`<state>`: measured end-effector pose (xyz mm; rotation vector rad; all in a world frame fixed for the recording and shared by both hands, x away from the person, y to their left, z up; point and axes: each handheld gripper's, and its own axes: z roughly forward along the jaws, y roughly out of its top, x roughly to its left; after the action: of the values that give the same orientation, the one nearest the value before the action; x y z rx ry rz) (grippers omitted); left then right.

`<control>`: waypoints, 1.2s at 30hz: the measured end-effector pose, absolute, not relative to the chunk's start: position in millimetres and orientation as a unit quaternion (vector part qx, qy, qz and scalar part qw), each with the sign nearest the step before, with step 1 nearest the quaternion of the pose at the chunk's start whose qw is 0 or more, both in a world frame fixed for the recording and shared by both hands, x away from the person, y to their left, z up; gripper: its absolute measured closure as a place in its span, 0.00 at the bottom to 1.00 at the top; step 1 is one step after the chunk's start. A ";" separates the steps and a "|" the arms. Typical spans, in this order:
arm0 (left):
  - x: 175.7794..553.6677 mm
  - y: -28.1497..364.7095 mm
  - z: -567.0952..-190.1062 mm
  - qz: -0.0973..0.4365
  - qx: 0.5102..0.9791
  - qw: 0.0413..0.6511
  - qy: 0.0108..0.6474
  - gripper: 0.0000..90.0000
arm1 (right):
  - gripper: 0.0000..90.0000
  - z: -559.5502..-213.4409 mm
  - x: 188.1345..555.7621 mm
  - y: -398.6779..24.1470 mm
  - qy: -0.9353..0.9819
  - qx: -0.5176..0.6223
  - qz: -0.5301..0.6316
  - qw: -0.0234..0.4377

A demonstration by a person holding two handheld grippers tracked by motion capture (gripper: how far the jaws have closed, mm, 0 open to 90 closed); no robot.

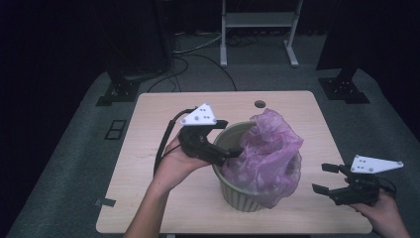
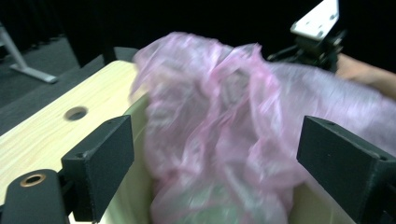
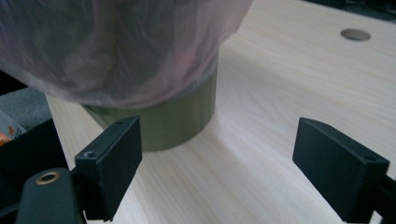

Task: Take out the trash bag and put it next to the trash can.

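A pale green ribbed bin [image 1: 241, 196] stands near the table's middle. A crumpled pink plastic bag [image 1: 270, 153] lies in it and hangs over its right rim. My left gripper [image 1: 229, 138] is at the bin's left rim with its jaws wide apart. In the left gripper view the bag [image 2: 224, 135] bulges just beyond the open left gripper [image 2: 210, 163], and the pads do not press on it. My right gripper [image 1: 324, 178] hovers open to the right of the bin, apart from it. The right gripper view has the bin [image 3: 177, 121] and the bag [image 3: 116, 46] ahead of the open right gripper [image 3: 215, 163].
The wooden table [image 1: 148, 148] has a round hole [image 1: 259, 104] near its far edge. A strip of tape [image 1: 105, 202] sits at its front left corner. Black stand feet [image 1: 116, 91] and a white frame [image 1: 257, 29] stand on the floor behind the table.
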<state>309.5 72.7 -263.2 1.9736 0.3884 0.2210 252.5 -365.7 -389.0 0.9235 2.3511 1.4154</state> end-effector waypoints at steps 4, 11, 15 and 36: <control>306.1 92.3 -274.5 0.105 0.824 0.528 0.178 0.11 | 0.16 -373.1 255.0 -362.0 0.799 0.317 0.499 0.114; 298.1 123.3 -298.1 0.132 0.817 0.525 0.197 0.11 | 0.16 -340.8 259.1 -351.3 0.790 0.298 0.523 0.119; 289.7 138.3 -313.6 0.140 0.811 0.528 0.210 0.10 | 0.23 -322.4 263.4 -343.1 0.785 0.276 0.541 0.122; 265.8 160.0 -379.1 0.117 0.815 0.515 0.238 0.10 | 1.00 -290.3 292.6 -318.7 0.796 0.276 0.527 0.116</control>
<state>265.8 160.0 -379.1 1.9595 0.5724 0.2819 292.6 -318.7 -290.3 0.8074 2.3316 1.5427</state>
